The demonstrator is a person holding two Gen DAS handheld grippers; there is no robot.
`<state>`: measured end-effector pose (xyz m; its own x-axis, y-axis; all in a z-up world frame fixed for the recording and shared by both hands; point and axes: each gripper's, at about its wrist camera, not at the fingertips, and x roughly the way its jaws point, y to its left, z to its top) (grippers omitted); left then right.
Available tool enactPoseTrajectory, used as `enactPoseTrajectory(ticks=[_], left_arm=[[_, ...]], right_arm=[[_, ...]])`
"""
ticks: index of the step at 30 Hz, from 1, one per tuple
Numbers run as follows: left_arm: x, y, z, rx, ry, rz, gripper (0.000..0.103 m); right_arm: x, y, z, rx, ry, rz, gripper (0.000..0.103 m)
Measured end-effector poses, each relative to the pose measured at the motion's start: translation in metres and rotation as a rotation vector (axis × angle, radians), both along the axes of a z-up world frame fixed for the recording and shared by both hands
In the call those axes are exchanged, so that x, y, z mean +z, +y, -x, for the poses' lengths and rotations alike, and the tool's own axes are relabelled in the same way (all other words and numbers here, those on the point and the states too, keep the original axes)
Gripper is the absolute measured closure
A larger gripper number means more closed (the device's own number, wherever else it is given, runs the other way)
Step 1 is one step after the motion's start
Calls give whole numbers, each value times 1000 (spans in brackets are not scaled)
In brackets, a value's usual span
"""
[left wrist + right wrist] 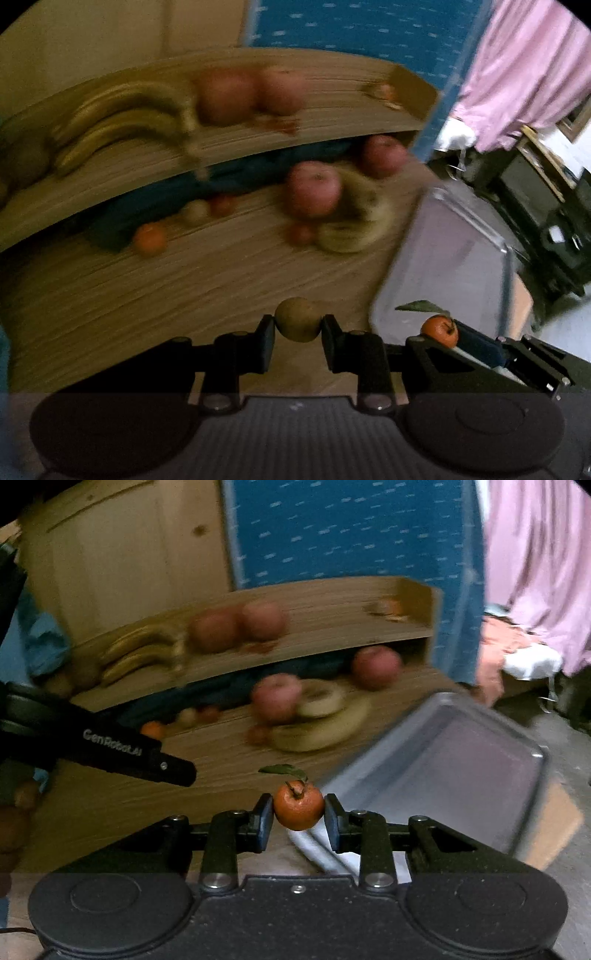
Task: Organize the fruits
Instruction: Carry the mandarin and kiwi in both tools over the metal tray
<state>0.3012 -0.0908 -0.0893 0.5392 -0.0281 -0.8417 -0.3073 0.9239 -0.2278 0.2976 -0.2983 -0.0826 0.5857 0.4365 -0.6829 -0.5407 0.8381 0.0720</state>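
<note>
The left gripper is clamped on a small yellow-green fruit, held above the wooden table. The right gripper pinches a tangerine with a leafed stem, just beside the near corner of an empty grey tray. Farther back, blurred, red apples and bananas lie on the table, and more apples and bananas sit on a raised wooden shelf.

pink curtain, blue dotted panel behind.
</note>
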Motion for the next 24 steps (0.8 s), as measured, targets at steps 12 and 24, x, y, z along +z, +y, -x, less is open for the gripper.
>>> enactPoseTrajectory(ticks=[12,24], left_arm=[[-10,-92,-84,-72,-8,32,72],[-41,-156,-184,12,90,2,72]], right_arm=[[-11,-95,-86,6,12,24,72],[-46,-147,-190,100,54,31,72]])
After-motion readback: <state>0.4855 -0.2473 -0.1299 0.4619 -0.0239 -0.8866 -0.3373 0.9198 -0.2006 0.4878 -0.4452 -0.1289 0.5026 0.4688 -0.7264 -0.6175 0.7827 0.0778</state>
